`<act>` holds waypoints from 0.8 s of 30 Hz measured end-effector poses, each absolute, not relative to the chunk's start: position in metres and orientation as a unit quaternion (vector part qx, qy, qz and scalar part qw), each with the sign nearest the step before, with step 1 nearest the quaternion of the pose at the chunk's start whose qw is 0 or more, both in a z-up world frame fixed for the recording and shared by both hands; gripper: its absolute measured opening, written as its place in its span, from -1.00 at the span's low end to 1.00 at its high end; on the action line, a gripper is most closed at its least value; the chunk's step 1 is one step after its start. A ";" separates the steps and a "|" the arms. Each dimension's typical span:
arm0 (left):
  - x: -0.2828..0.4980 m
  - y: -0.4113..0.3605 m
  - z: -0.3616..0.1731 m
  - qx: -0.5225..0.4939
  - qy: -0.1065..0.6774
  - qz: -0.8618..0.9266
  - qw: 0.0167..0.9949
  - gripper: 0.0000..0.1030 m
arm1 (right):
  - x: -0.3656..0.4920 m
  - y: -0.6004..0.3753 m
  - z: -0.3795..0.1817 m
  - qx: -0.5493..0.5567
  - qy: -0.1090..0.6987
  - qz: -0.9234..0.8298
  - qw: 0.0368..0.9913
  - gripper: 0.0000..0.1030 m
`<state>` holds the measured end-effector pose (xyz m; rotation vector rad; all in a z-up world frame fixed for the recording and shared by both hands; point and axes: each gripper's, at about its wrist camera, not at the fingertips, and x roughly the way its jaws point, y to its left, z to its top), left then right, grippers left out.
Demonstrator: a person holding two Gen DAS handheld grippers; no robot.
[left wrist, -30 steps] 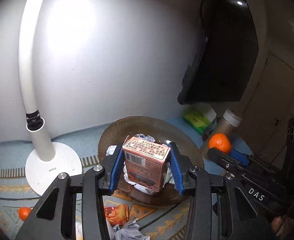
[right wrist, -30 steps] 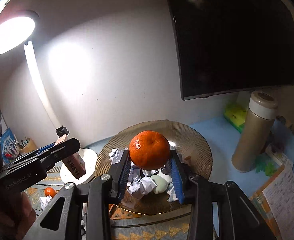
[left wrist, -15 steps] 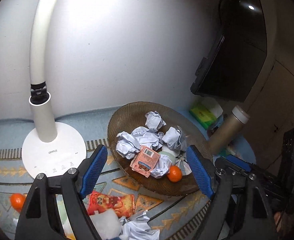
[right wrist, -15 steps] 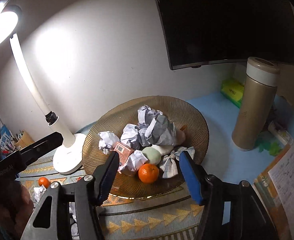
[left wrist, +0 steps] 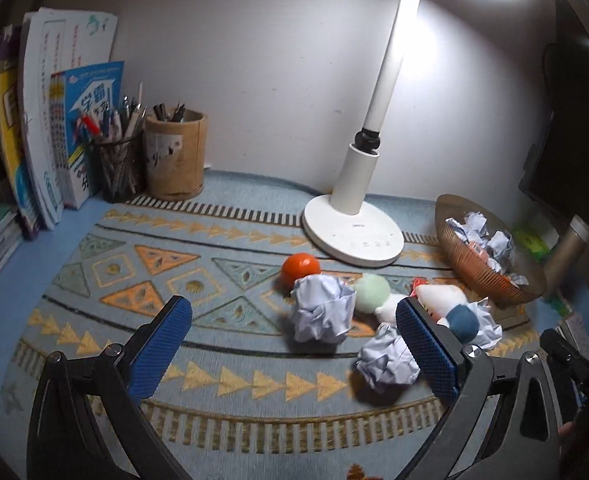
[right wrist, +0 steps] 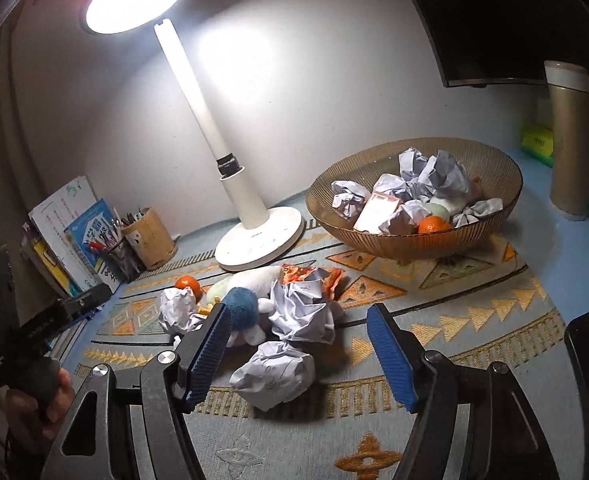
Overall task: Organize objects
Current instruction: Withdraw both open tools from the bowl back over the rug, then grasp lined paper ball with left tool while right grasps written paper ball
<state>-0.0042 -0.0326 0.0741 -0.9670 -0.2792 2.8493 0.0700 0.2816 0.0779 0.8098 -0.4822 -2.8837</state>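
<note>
A patterned mat (right wrist: 474, 320) under a lit desk lamp (right wrist: 254, 216) covers the desk, with books and pen holders at the left edge of both views. In the right wrist view the ribbed bowl (right wrist: 506, 196) sits at centre right, already holding crumpled papers, a small carton and an orange. The remaining clutter lies in the lower middle: a paper ball (right wrist: 272, 374) nearest the camera, another paper ball (right wrist: 302, 312) behind it, a blue and white plush toy (right wrist: 240, 306), a snack packet (right wrist: 314, 274) and a loose orange (left wrist: 300, 266).

The right gripper (right wrist: 298, 354) has just been opening and is seen with its jaws spread and nothing pressed between them; the near paper ball lies in the gap. The left gripper (left wrist: 294, 344) has likewise been opening, is held wide and empty, and is aimed at the bare mat left of the pile.

The next pick is judged best made by centring the right pads on the near ball before closing. Light pressure is advised, since crumpled paper gives. The left should be steered rightward toward the orange or the larger ball.
</note>
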 end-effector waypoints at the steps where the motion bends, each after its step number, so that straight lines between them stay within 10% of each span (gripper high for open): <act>1: -0.002 -0.035 0.063 -0.326 -0.102 0.938 0.059 0.98 | 0.070 0.275 0.076 0.270 -0.149 -0.950 0.054 0.35; 24: 0.000 -0.041 0.028 -0.359 -0.151 0.916 0.100 0.97 | 0.052 0.263 0.049 0.316 -0.139 -0.938 0.042 0.38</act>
